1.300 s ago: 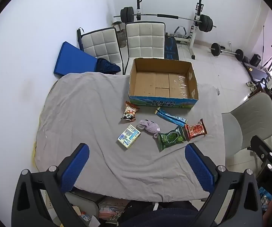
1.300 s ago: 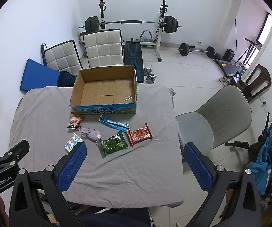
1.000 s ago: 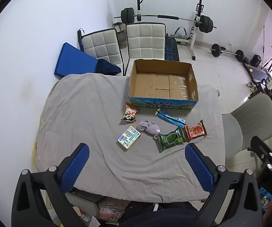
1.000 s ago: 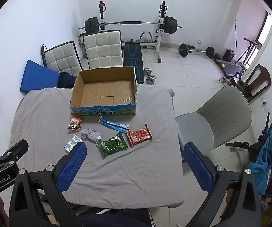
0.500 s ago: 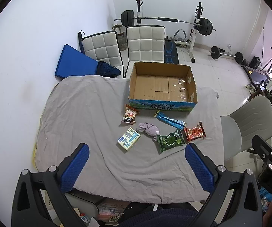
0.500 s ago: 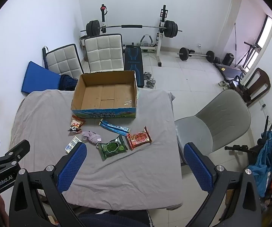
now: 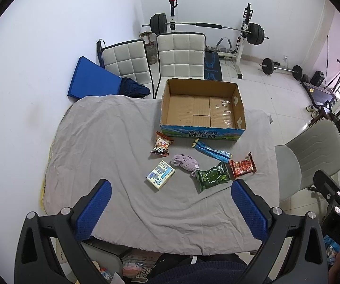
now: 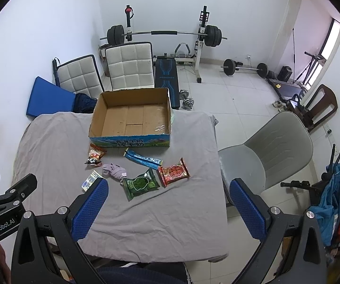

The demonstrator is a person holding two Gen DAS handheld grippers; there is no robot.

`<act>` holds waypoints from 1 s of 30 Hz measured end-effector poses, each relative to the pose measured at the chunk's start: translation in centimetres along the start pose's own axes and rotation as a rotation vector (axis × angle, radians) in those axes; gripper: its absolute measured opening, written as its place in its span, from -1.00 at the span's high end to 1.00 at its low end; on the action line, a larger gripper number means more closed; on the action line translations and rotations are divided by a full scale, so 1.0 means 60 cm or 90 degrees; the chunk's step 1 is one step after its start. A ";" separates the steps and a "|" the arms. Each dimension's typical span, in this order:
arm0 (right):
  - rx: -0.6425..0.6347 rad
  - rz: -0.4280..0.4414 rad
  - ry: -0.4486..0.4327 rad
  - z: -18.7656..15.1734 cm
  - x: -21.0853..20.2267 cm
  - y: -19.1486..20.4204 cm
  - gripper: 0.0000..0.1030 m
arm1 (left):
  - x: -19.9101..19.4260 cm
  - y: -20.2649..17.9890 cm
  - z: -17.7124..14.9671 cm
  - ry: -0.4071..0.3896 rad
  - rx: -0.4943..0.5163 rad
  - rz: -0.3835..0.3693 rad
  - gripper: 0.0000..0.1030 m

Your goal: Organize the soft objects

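Observation:
An empty cardboard box (image 7: 203,107) (image 8: 132,118) stands at the far side of a table under a grey cloth (image 7: 103,142) (image 8: 170,213). In front of it lie a panda snack bag (image 7: 161,144) (image 8: 95,157), a blue stick pack (image 7: 211,151) (image 8: 142,159), a purple sock (image 7: 185,162) (image 8: 114,170), a green packet (image 7: 213,176) (image 8: 140,184), a red packet (image 7: 242,166) (image 8: 174,171) and a small white-blue box (image 7: 160,174) (image 8: 90,179). My left gripper (image 7: 170,207) and right gripper (image 8: 167,204) are both open and empty, high above the table's near edge.
A grey office chair (image 7: 309,151) (image 8: 269,151) stands at the table's right side. Two white padded chairs (image 7: 180,56) (image 8: 129,67) and a blue mat (image 7: 90,79) are behind the table. A weight bench with barbell (image 8: 165,33) stands at the back wall.
Both grippers have risen and drawn back slightly, so the table and objects look a little smaller. Nothing on the table has moved.

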State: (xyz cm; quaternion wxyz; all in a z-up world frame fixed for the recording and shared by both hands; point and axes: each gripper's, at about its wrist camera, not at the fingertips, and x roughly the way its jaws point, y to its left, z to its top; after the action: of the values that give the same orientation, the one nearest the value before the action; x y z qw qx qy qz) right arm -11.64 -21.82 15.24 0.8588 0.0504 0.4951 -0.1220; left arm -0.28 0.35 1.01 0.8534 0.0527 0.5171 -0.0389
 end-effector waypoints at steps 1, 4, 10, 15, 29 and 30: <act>0.000 0.000 0.000 0.000 0.000 -0.001 -1.00 | 0.000 0.000 0.000 -0.001 0.001 0.000 -1.00; 0.000 0.002 0.001 0.000 0.000 0.000 -1.00 | 0.000 0.001 0.002 0.000 0.001 0.002 -1.00; -0.001 0.004 0.000 -0.002 0.003 0.001 -1.00 | 0.001 0.001 0.003 -0.001 0.002 0.004 -1.00; -0.002 0.003 -0.003 -0.001 0.001 0.000 -1.00 | 0.001 0.001 0.005 0.000 0.001 0.003 -1.00; -0.001 0.004 -0.003 0.002 0.001 0.000 -1.00 | -0.001 -0.005 0.007 0.000 0.002 0.000 -1.00; -0.001 0.004 -0.002 0.003 0.001 -0.001 -1.00 | -0.001 -0.005 0.007 0.000 0.002 0.000 -1.00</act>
State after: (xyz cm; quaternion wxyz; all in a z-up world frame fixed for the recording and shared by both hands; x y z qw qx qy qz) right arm -11.49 -21.90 15.28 0.8600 0.0507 0.4936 -0.1190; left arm 0.03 0.02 1.23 0.8534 0.0540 0.5169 -0.0396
